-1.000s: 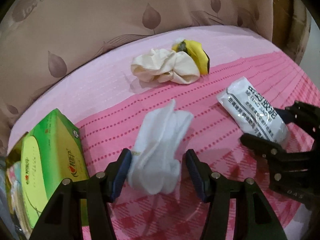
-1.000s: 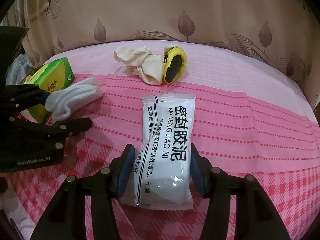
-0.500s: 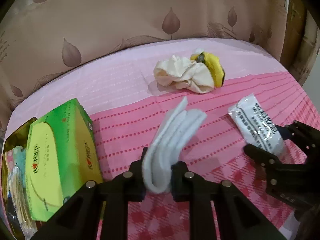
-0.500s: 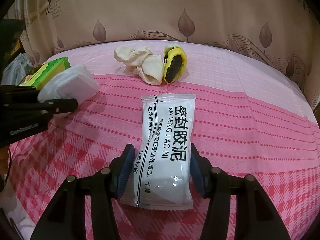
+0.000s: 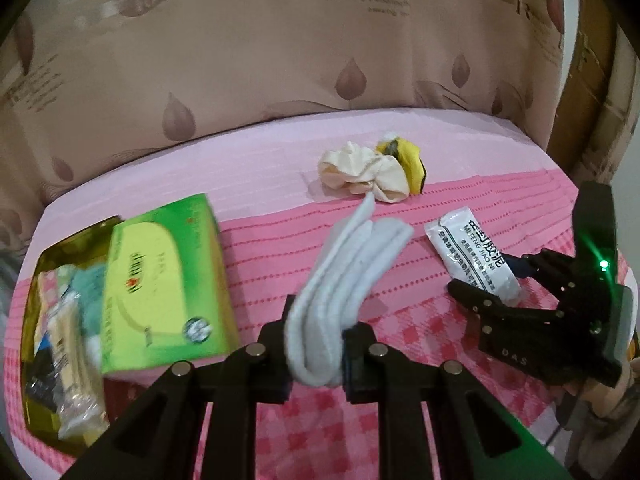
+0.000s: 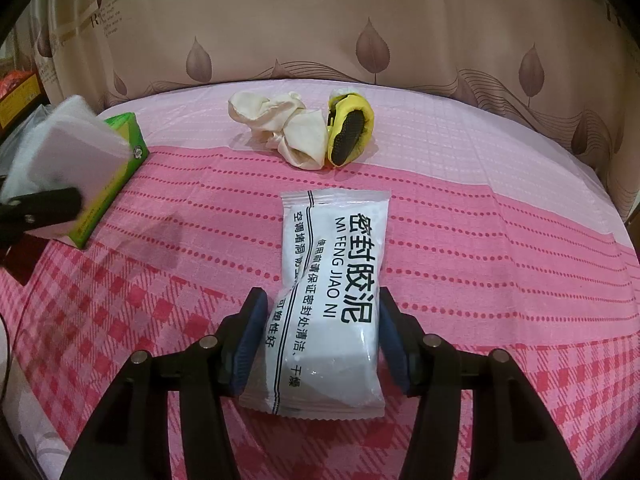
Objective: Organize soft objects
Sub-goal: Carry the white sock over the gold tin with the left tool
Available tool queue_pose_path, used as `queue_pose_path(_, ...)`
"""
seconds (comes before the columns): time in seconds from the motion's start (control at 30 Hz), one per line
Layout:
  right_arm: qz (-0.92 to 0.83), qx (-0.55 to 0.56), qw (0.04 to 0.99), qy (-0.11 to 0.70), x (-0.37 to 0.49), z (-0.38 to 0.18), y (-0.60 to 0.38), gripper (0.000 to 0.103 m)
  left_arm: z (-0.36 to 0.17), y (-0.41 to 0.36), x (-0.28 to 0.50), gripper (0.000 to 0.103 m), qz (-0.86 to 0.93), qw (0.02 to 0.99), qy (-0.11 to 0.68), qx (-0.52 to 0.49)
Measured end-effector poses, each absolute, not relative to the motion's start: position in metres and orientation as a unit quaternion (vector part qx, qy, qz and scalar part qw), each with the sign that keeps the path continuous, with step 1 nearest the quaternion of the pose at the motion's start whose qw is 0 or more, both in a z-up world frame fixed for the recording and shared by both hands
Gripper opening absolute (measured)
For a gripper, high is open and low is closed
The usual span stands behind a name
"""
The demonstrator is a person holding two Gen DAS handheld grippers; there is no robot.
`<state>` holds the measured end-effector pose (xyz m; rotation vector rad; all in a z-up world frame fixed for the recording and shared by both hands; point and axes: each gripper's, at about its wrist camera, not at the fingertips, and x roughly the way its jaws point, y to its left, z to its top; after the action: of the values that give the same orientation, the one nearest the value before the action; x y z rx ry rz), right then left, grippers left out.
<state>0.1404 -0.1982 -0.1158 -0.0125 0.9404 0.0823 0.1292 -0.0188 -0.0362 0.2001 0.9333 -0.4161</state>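
My left gripper (image 5: 314, 344) is shut on a folded white sock (image 5: 352, 272) and holds it above the pink cloth; it also shows at the left of the right wrist view (image 6: 64, 152). My right gripper (image 6: 322, 340) is open around the lower end of a white sealed packet (image 6: 332, 280) with black print, which lies flat on the cloth. From the left wrist view the packet (image 5: 472, 256) sits between the right gripper's fingers (image 5: 480, 304). A crumpled cream cloth (image 6: 280, 124) and a yellow-and-black soft item (image 6: 350, 130) lie together at the back.
A green tissue box (image 5: 160, 280) stands at the left, beside a yellow-green tray (image 5: 48, 252) holding several small items. The surface is a pink checked and striped cloth (image 6: 480, 240), backed by a beige leaf-print curtain (image 6: 320, 20).
My left gripper shut on the white sock and lifted it up and back from the cloth. The right gripper and the packet stayed still.
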Motion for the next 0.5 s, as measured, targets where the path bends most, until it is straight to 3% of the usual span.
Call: queue_pose_path(0.5, 0.040, -0.006, 0.891, 0.453, 0.141, -0.116, -0.200, 0.052, 0.000, 0.064, 0.115, 0.017, -0.120, 0.890, 0.437, 0.052)
